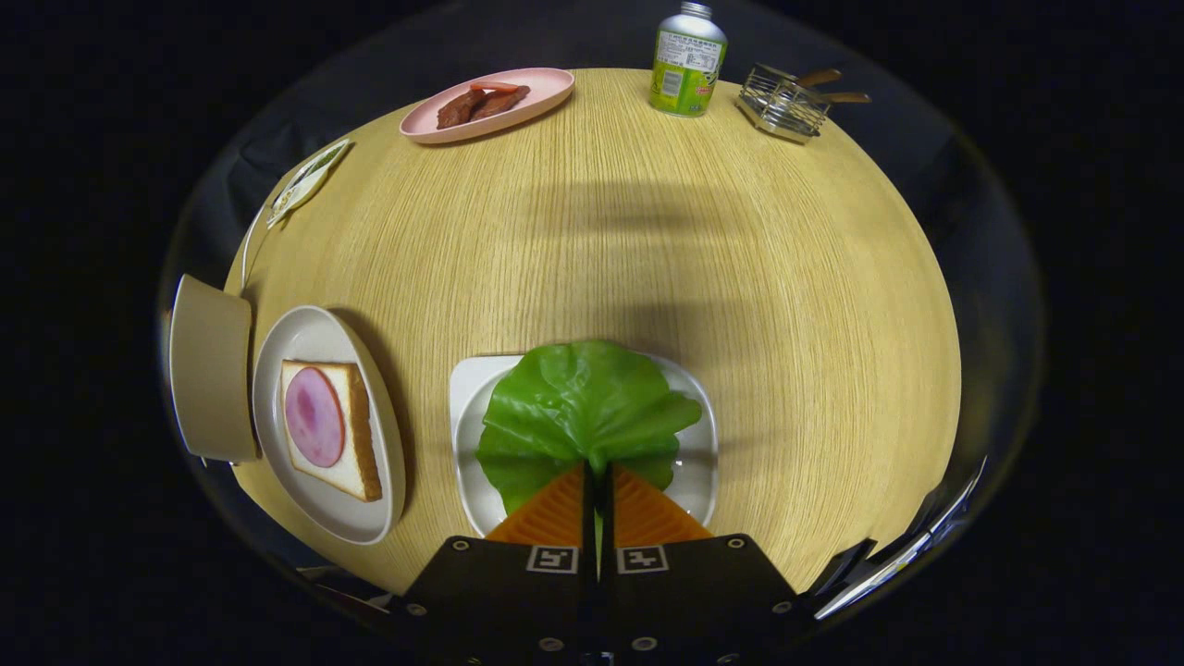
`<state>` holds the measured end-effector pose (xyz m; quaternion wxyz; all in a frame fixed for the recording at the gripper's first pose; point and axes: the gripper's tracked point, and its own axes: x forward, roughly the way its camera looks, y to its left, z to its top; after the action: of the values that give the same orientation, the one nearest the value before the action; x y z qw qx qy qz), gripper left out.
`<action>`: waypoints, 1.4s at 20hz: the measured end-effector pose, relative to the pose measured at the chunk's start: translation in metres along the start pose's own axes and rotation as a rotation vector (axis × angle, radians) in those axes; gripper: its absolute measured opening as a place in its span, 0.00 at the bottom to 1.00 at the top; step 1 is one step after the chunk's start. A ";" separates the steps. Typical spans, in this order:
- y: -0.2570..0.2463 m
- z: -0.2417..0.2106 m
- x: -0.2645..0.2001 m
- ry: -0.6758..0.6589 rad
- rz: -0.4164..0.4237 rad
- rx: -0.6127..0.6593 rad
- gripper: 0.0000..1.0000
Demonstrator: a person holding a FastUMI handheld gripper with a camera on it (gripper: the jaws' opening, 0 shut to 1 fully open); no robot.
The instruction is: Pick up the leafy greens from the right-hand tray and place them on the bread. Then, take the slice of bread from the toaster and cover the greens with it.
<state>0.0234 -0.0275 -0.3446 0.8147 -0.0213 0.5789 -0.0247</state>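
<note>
A broad green lettuce leaf (578, 407) spreads just ahead of my fingers, over a white square tray (696, 462). My gripper (598, 472) is shut on the leaf's near edge, its stem pinched between both fingers. Left of the tray, a slice of bread (356, 435) topped with a round pink slice of ham (314, 416) lies on a white oval plate (314, 338). Further left stands a beige toaster (211, 370); I cannot see whether bread is in it.
Beyond the fingers, across the round wooden table (647, 231): a pink plate (536, 88) with sausages, a green-labelled bottle (687, 60), a wire rack (782, 102) with wooden-handled utensils. A packet (305, 180) lies at the table's left edge.
</note>
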 end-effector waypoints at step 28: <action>0.161 0.026 -0.106 -0.178 0.191 -0.161 0.01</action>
<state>0.0151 0.1400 -0.2463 0.8571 -0.0336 0.5040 0.1015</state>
